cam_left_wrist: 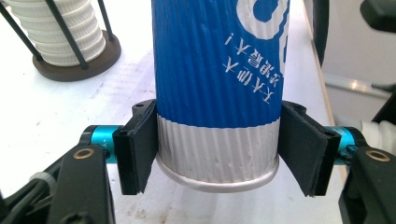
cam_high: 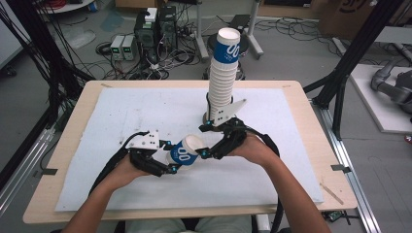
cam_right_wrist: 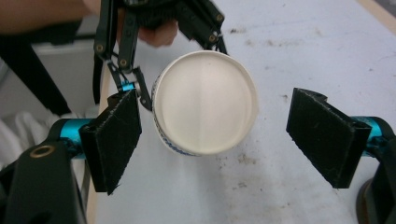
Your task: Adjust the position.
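A blue-and-white paper cup [cam_high: 186,151] lies tilted on its side above the white mat, its mouth toward the right hand. My left gripper [cam_high: 170,158] is shut on the cup's base end; in the left gripper view both pads press the cup [cam_left_wrist: 219,93] near its white bottom band. My right gripper [cam_high: 203,141] stands open just off the cup's mouth. In the right gripper view the round open mouth of the cup [cam_right_wrist: 205,100] sits between the spread pads, nearer the left one, and the right gripper [cam_right_wrist: 215,135] grips nothing.
A tall stack of the same cups [cam_high: 222,77] rises in a rod holder on a dark round base [cam_left_wrist: 74,70] at the table's middle back, just behind the right hand. The white mat [cam_high: 136,111] covers most of the wooden table [cam_high: 63,145].
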